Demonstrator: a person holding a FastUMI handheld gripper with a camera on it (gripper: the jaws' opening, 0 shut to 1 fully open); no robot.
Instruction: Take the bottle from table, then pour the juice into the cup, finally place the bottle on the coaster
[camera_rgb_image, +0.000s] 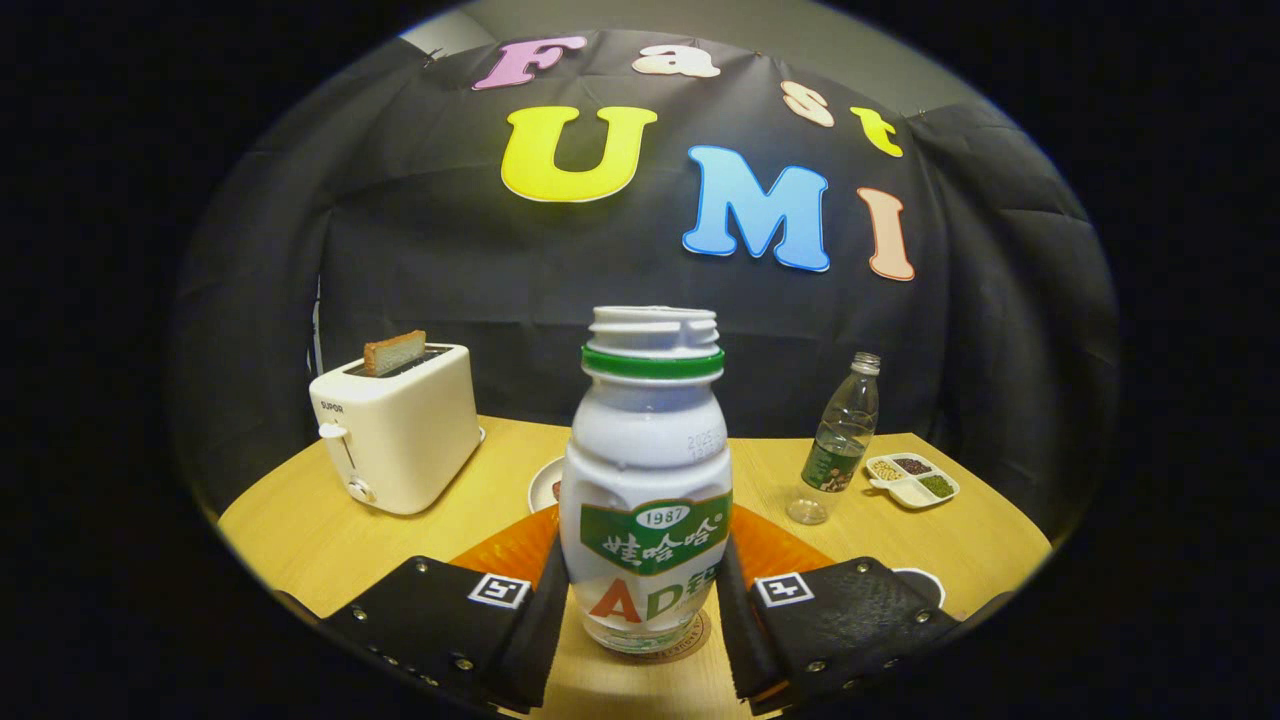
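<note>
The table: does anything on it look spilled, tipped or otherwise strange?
No spill. The clear bottle beyond the fingers leans, perhaps from the lens. The white bottle stands upright on the coaster between the gripper fingers.

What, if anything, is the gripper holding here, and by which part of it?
The gripper holds the white bottle by its lower body, one finger on each side at the label. The bottle stands upright on the coaster.

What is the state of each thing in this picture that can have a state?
White bottle: upright, cap off, standing on a coaster.
Tool: fingers close on both sides of the bottle; contact unclear.
Toaster: a slice of bread sticking up from the slot.
Clear bottle: upright, capped, nearly empty.
Divided dish: compartments filled.
</note>
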